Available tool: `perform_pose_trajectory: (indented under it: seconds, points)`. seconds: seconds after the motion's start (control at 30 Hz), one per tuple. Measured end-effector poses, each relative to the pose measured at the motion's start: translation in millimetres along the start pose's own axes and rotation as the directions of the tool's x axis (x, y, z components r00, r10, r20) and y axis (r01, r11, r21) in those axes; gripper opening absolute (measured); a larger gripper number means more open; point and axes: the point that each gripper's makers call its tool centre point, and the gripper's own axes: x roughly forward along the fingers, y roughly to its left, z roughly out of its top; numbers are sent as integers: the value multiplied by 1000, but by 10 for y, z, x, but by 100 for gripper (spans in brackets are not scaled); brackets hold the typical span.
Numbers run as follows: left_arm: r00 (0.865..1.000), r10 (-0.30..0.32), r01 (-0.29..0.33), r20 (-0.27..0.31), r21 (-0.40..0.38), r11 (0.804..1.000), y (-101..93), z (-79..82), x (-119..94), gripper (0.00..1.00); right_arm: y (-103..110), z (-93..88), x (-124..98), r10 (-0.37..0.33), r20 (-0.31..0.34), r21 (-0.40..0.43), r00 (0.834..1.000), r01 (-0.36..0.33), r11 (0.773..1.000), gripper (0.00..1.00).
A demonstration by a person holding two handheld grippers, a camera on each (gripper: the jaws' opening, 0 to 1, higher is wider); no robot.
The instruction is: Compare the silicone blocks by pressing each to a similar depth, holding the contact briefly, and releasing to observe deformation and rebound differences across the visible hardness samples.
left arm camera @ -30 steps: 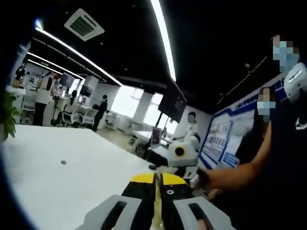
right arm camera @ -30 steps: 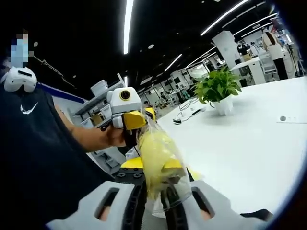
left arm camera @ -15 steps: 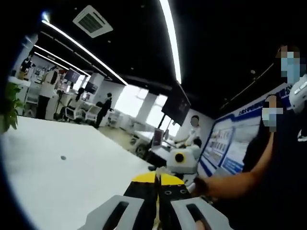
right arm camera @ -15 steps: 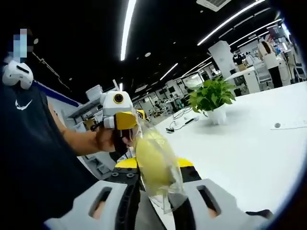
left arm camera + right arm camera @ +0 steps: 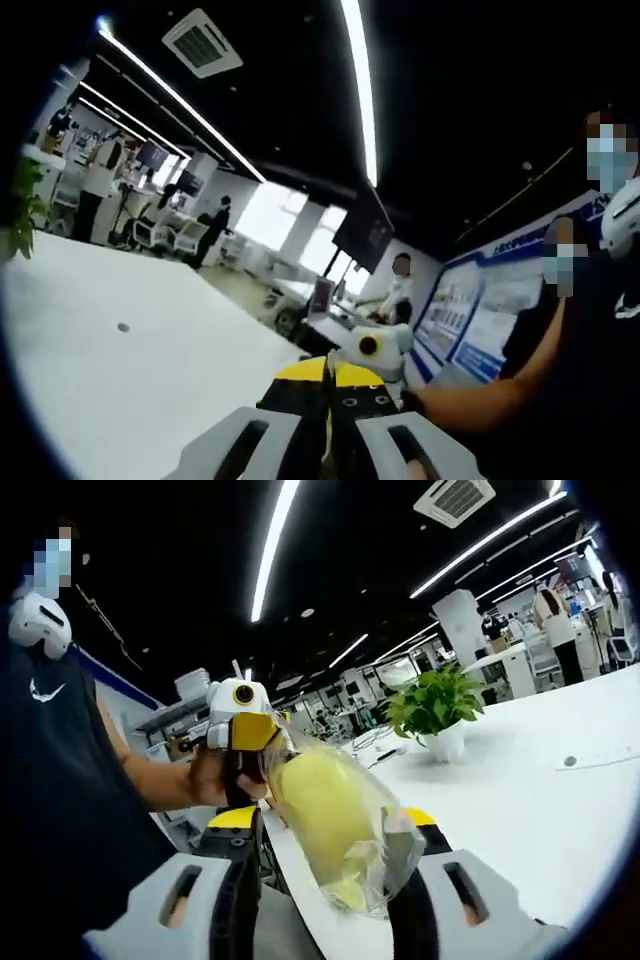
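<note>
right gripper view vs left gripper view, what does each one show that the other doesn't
Right gripper view: a yellow block in a clear bag held between both grippers, and a potted plant standing on the white table. Left gripper view: the left gripper with its jaws together on the bag's thin edge, a wall screen and a blue display board. Both: the table, ceiling light strips, the person's forearm.
</note>
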Motion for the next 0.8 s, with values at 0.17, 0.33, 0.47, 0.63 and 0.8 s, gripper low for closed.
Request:
perform_pose_trajectory:
  seconds: [0.17,0.33,0.47,0.63,0.8]
  points:
    - [1000,-2,2,1,2,1000,3,10,11,0,-154,174,7,-94,95,-54,991,99,994,95]
    - [1000,-3,3,6,6,1000,2,32,11,0,-204,226,-54,-115,111,-85,987,124,989,97]
    - [1000,1,-1,12,4,1000,21,48,-2,0,-234,237,-92,-135,103,-111,985,146,983,97]
    - [1000,3,-3,17,-2,1000,33,65,-2,0,-280,225,-133,-157,85,-132,984,168,977,97]
    - [1000,17,-17,21,-7,1000,77,74,-6,0,-380,211,-237,-207,69,-181,976,216,959,97]
